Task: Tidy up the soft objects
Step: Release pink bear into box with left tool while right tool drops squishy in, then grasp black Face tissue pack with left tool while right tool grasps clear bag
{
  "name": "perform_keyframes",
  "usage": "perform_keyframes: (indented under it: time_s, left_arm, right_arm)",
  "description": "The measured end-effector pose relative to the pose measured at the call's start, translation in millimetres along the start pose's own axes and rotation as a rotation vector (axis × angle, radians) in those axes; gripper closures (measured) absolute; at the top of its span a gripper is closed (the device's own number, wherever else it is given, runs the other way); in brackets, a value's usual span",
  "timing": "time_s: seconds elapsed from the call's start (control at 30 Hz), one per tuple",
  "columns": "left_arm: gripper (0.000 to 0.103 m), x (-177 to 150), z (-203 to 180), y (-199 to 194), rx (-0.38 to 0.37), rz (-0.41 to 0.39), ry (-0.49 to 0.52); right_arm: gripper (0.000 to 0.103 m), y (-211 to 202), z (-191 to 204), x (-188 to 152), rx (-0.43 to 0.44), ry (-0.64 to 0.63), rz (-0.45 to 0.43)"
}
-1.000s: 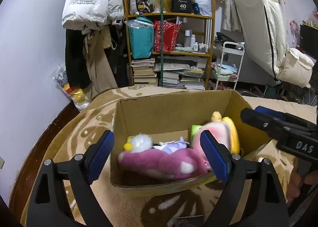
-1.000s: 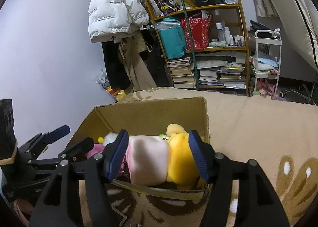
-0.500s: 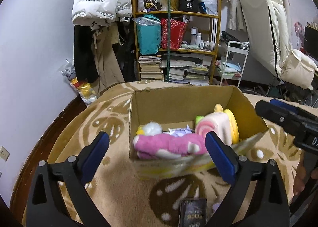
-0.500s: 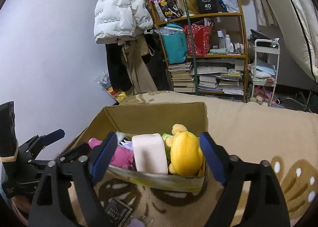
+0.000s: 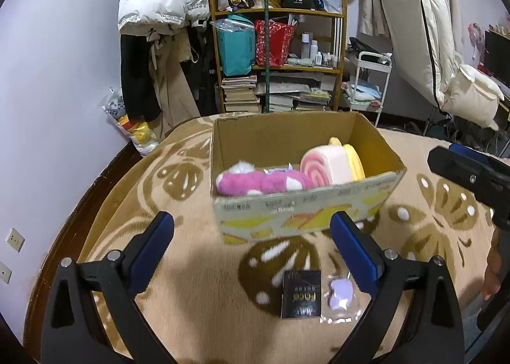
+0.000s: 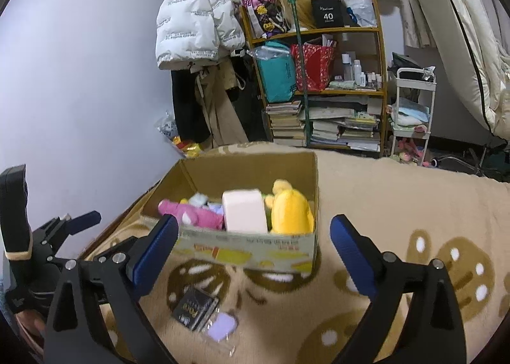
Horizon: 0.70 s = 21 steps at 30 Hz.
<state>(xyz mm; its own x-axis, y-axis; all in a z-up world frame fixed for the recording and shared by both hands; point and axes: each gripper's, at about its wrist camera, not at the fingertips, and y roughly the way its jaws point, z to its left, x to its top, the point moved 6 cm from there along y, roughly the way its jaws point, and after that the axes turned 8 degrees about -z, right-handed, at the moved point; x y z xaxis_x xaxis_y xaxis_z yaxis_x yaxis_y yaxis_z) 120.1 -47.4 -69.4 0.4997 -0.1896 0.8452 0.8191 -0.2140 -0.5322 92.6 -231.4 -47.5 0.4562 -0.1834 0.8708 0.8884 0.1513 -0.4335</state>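
Both hand-held grippers, left [image 5: 251, 247] and right [image 6: 253, 251], have just spread wide apart, empty, short of the cardboard box's [image 5: 302, 209] near edge, open blanket [image 6: 398, 192] beside it.

Both tongs, left [image 5: 251, 243] and right [image 6: 253, 246], gape empty, jaws having just been opening.

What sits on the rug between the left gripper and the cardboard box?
In the left wrist view, a black packet and a small lilac item in clear wrap lie on the tan patterned rug between the open left gripper and the cardboard box.
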Motion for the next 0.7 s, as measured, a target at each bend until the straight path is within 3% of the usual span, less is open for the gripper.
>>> perform_keyframes:
  time_s: [0.4, 0.7]
  left_arm:
    - [0.001, -27, 9, -24, -0.023, 0.110, -0.029]
    - [0.001, -38, 15, -12, -0.017, 0.182, -0.054]
  right_arm:
    - [0.000, -24, 10, -32, 0.000, 0.005, 0.065]
    - [0.000, -20, 12, -49, -0.011, 0.008, 0.116]
